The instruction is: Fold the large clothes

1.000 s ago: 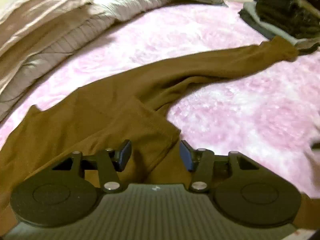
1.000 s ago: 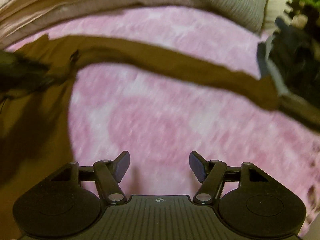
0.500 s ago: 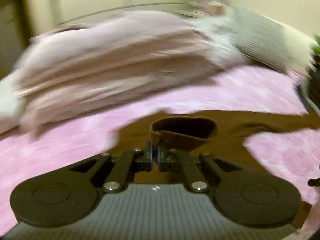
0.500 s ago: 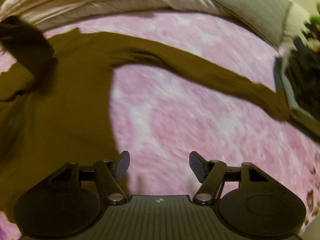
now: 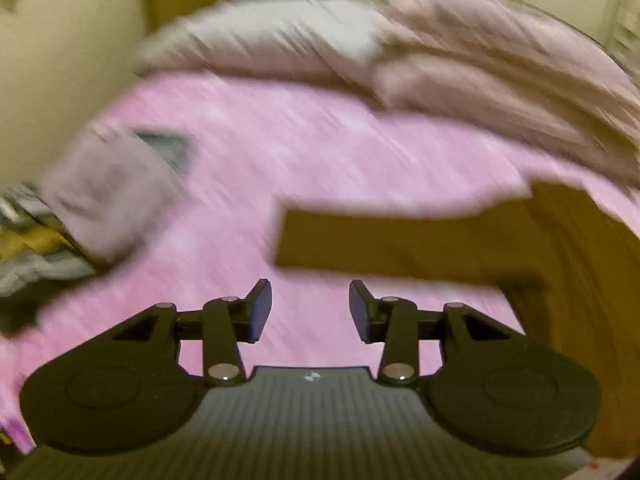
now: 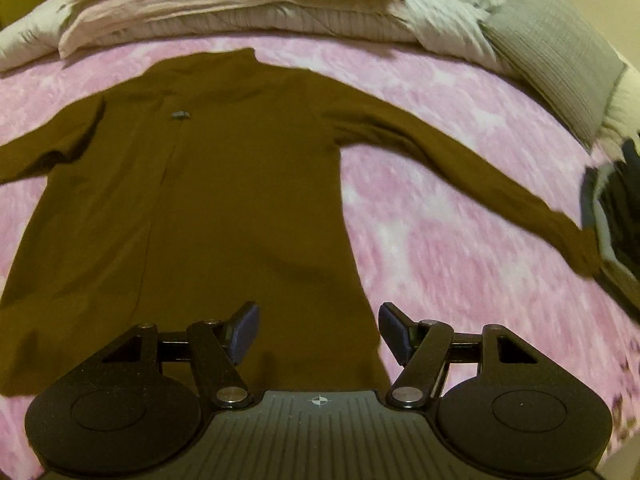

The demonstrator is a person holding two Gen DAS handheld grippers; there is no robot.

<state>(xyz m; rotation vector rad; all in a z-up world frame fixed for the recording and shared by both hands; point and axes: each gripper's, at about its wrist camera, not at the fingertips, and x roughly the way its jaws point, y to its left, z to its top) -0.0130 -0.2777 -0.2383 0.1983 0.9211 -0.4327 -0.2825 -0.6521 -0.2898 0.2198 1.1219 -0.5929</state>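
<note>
I'm seeing the brown long-sleeved garment (image 6: 240,200) lying spread flat on the pink blanket (image 6: 460,240), one sleeve stretching right; my right gripper (image 6: 319,334) is hovering over its hem, jaws apart.

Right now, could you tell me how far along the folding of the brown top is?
Early. The brown top lies spread flat on the pink blanket, both sleeves out. Nothing is in hand: the left gripper and right gripper have open, empty jaws. Every fold remains, starting with the long sleeve.
</note>
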